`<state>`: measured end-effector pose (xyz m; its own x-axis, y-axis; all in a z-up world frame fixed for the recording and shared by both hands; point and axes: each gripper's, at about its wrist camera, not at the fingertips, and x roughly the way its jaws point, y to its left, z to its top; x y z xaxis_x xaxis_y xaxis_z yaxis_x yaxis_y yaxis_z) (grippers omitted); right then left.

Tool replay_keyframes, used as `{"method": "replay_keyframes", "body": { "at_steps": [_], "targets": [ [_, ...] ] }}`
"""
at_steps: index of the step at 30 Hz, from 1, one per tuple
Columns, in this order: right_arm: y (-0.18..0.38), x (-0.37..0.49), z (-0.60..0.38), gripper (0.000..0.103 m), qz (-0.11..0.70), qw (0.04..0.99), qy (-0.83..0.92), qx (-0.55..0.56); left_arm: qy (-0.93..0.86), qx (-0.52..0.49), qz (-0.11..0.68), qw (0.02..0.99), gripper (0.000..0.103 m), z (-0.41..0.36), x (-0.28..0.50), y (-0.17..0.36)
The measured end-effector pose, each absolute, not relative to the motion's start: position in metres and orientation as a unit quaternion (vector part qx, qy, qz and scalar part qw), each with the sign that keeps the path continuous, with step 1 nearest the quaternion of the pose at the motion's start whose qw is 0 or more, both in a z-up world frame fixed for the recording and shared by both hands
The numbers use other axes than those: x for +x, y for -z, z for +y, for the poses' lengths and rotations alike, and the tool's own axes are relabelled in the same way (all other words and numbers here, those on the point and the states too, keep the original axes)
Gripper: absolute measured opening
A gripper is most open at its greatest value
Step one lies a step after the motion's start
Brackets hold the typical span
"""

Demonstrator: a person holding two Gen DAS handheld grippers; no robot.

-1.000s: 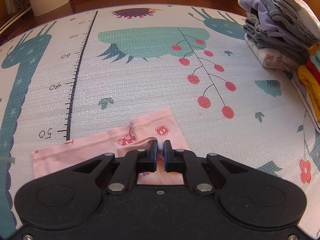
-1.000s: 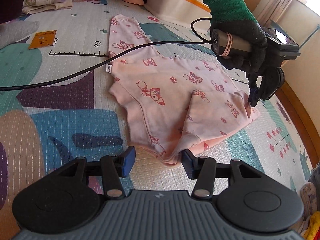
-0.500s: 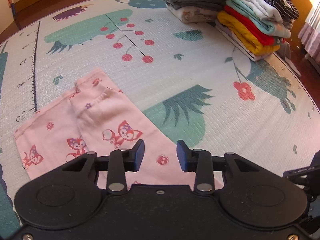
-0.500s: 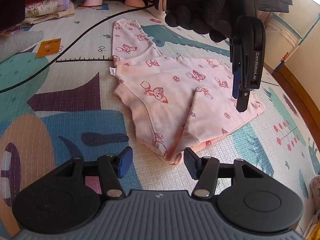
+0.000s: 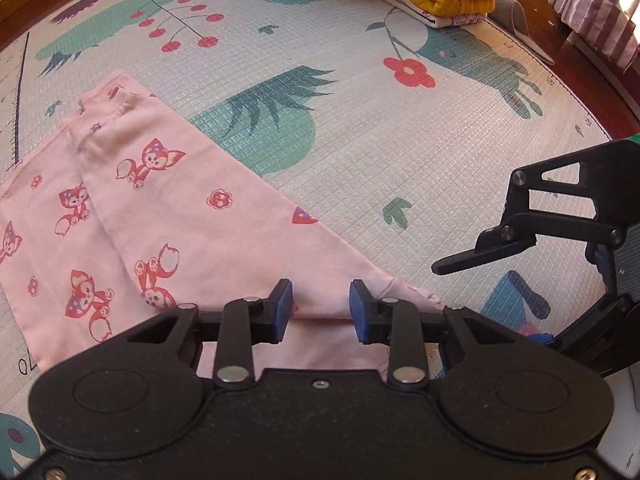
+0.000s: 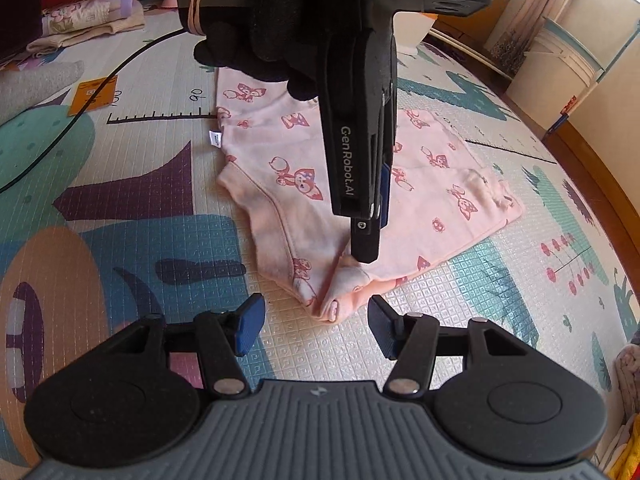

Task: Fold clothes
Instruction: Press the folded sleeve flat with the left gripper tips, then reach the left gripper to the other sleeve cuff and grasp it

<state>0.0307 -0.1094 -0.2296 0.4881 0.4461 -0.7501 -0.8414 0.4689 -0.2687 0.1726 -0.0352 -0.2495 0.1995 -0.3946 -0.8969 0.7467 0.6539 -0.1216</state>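
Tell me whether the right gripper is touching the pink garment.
Apart. The right wrist view shows the right gripper open, with bare mat visible between its fingertips and the pink garment.

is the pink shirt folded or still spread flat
Partly folded: one sleeve of the pink shirt lies folded over its body on the mat.

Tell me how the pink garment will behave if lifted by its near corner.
The pink garment is probably floppy: it lies flat with soft creases and a bunched corner. It likely weighs little, being thin knit. The folded sleeve may slide open when lifted, since nothing pins it; both grippers are open.
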Motion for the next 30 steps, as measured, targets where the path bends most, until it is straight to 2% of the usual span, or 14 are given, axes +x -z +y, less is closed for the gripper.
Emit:
{"method": "replay_keyframes", "body": {
  "at_steps": [3, 8, 10, 16, 17, 19, 25, 30],
  "targets": [
    [0.225, 0.040, -0.102, 0.058, 0.286, 0.817, -0.393, -0.311, 0.376, 0.160, 0.520, 0.751, 0.034, -0.033, 0.175, 0.253],
    [0.250, 0.055, -0.093, 0.064, 0.358, 0.800, -0.405, -0.261, 0.357, 0.135, 0.537, 0.752, 0.036, -0.018, 0.185, 0.242],
    [0.251, 0.053, -0.097, 0.065, 0.361, 0.807, -0.402, -0.238, 0.343, 0.130, 0.540, 0.757, 0.036, -0.009, 0.188, 0.236],
    [0.249, 0.045, -0.096, 0.065, 0.359, 0.809, -0.396, -0.244, 0.287, 0.170, 0.543, 0.770, 0.036, 0.060, 0.177, 0.185],
    [0.248, 0.045, -0.096, 0.064, 0.360, 0.809, -0.395, -0.246, 0.281, 0.174, 0.542, 0.773, 0.038, 0.076, 0.171, 0.173],
    [0.247, 0.043, -0.095, 0.064, 0.357, 0.808, -0.395, -0.253, 0.262, 0.168, 0.537, 0.784, 0.046, 0.109, 0.157, 0.151],
    [0.233, 0.043, -0.097, 0.064, 0.359, 0.815, -0.391, -0.234, 0.157, 0.088, 0.545, 0.819, 0.047, 0.200, 0.111, 0.142],
    [0.209, 0.054, -0.092, 0.063, 0.386, 0.815, -0.394, -0.177, 0.050, -0.064, 0.525, 0.847, 0.047, 0.268, 0.082, 0.166]
  ]
}}
